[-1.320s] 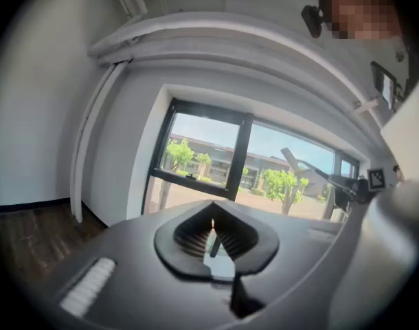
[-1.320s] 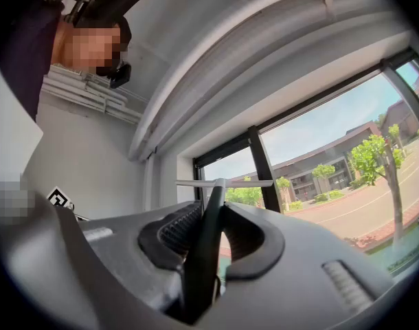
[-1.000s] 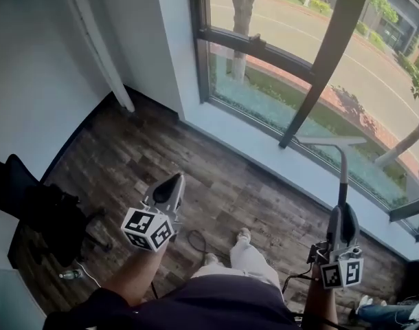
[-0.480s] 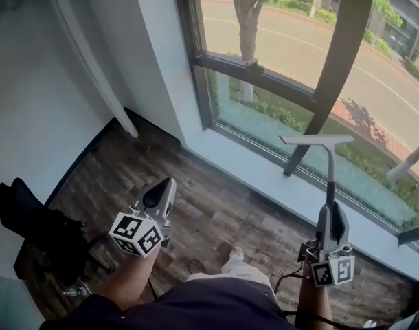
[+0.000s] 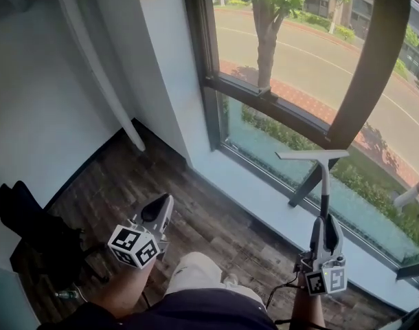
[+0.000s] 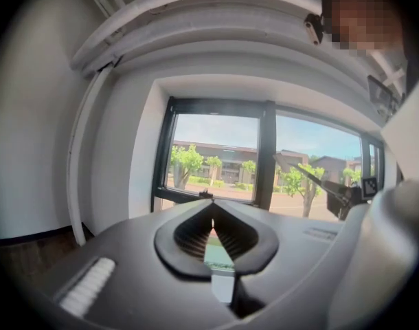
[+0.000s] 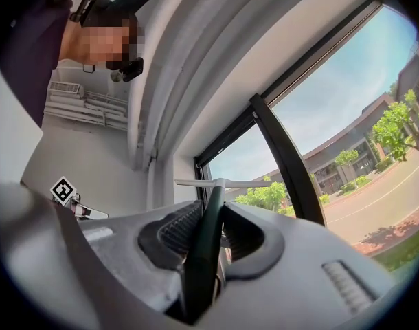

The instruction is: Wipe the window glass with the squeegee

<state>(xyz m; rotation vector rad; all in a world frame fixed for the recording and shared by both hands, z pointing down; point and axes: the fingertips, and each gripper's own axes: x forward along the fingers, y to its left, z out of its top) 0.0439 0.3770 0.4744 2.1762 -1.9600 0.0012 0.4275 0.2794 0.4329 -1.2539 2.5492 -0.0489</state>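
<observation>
"Where is the squeegee [image 5: 324,184] sitting?"

"The right gripper [image 5: 324,220] is clamping its dark handle between its jaws, pointing it upward. The blade is lying level before the lower pane of the window glass [image 5: 299,53], above the sill [image 5: 264,198] and beside the slanted dark bar [image 5: 364,81]. Whether it is touching the pane is not showing."

"And the other one?"

"The left gripper [image 5: 163,203] is hovering over the wooden floor [image 5: 120,184], jaws pressing together on nothing. Bare floor is lying between it and the wall's edge; a black bag [image 5: 27,229] is resting by the floor's left edge."
</observation>
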